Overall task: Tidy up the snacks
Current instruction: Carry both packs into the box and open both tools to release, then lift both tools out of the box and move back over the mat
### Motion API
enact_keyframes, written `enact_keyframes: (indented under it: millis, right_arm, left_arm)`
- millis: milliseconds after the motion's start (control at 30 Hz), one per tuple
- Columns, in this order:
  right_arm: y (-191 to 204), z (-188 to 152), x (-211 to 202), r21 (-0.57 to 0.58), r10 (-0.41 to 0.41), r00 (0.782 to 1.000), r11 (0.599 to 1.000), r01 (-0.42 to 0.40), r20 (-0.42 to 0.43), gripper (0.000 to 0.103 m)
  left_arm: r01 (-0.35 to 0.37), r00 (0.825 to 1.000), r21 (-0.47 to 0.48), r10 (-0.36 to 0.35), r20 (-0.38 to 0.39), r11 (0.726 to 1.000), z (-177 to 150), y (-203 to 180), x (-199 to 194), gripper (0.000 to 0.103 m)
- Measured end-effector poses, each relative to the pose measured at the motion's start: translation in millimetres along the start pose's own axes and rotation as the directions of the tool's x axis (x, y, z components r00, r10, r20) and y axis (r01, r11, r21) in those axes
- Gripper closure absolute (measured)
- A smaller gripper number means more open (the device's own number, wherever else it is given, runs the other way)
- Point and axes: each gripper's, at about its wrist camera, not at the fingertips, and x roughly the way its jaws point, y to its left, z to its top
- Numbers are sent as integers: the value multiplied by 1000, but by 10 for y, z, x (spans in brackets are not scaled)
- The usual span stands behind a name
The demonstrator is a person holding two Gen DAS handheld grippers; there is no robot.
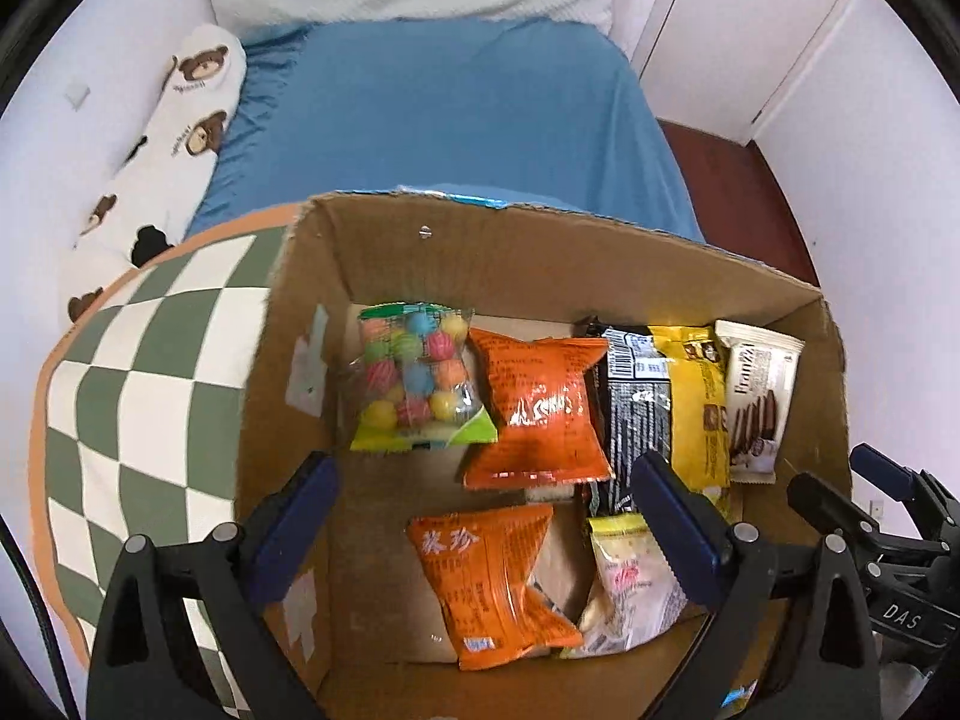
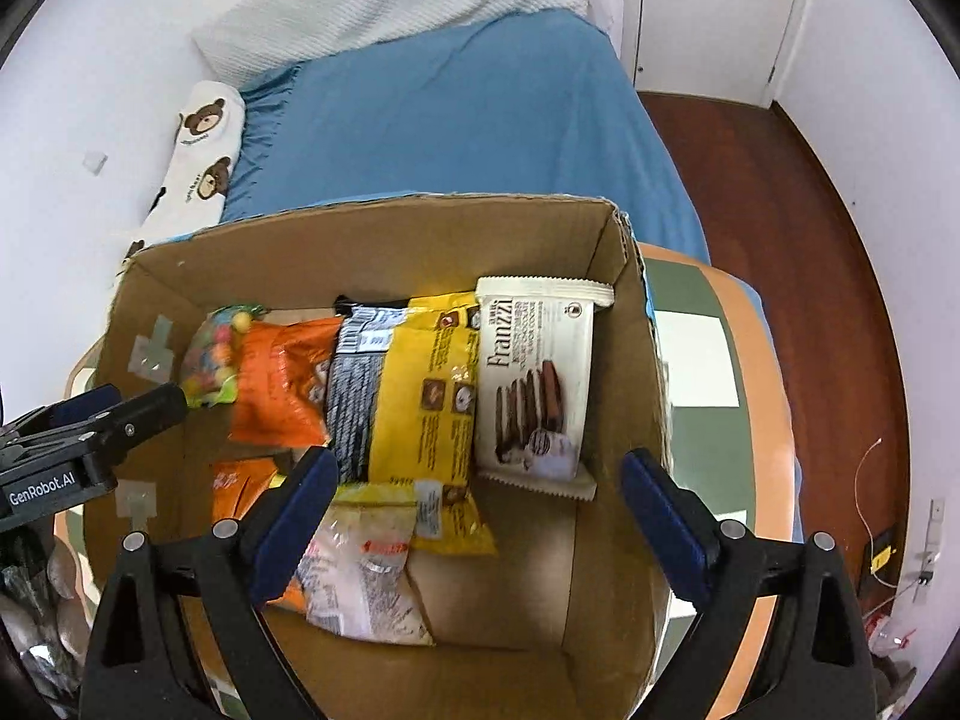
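An open cardboard box (image 1: 414, 252) holds several snack packs: a bag of coloured balls (image 1: 417, 378), two orange packs (image 1: 540, 408) (image 1: 489, 582), a black pack (image 1: 636, 414), a yellow pack (image 1: 696, 402), a white Franzzi pack (image 1: 756, 402) and a pale pack (image 1: 630, 588). My left gripper (image 1: 486, 498) is open and empty above the box's left half. My right gripper (image 2: 480, 498) is open and empty above the box's right half, over the Franzzi pack (image 2: 534, 378), yellow pack (image 2: 420, 396) and pale pack (image 2: 360, 570).
The box (image 2: 372, 240) sits on a green and white checkered cushion (image 1: 150, 390) on a blue bed (image 1: 450, 108). A bear-print pillow (image 1: 180, 114) lies along the left wall. Dark wooden floor (image 2: 780, 210) is to the right.
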Motion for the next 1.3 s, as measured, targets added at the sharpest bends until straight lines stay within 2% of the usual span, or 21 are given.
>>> enact_keyframes:
  millis: [200, 433, 733, 800, 1133, 1300]
  right_arm:
    - [117, -230, -337, -24, 10, 997, 1000, -8, 75, 6]
    - [243, -508, -796, -51, 23, 987, 999, -14, 160, 6]
    - [325, -939, -1376, -65, 42, 965, 998, -26, 258, 6]
    - [341, -1028, -1475, -68, 38, 960, 997, -20, 276, 6]
    - [322, -1524, -1933, -57, 42, 934, 998, -24, 354, 6]
    - [253, -1680, -1949, -39, 59, 939, 998, -49, 338, 6]
  left_arm:
    - [-18, 996, 27, 15, 88, 999, -248, -64, -400, 3]
    - [-32, 982, 52, 21, 189, 998, -577, -118, -866, 3]
    - [-24, 966, 85, 2, 258, 996, -1053, -220, -1339, 3]
    - [-46, 959, 90, 18, 283, 995, -1146, -247, -1437, 3]
    - [-43, 935, 64, 18, 353, 997, -1539, -285, -1804, 3]
    - [-42, 935, 51, 21, 353, 998, -1667, -262, -1828, 3]
